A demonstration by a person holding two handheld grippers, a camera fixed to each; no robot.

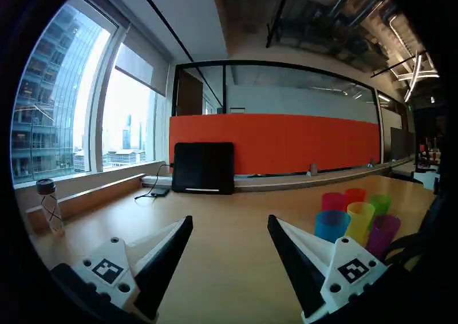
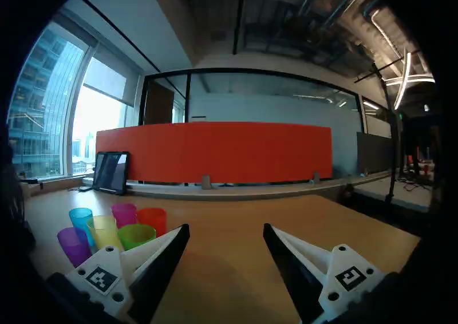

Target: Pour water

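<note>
Far left of the cups (image 1: 359,218), a bottle (image 1: 50,206) stands at the window edge of the surface (image 1: 229,267). The left tongs (image 1: 229,217) gape empty, one finger hiding the cups' bases. The right tongs (image 2: 226,226), also spread empty, sit right of them. The cups' contents are unclear.

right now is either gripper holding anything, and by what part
Nothing is held: the left gripper and the right gripper both have their jaws open and empty above the table, apart from the coloured cups.

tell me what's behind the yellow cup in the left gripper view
Behind the yellow cup stand a red cup and a green cup; their bases are covered.
</note>
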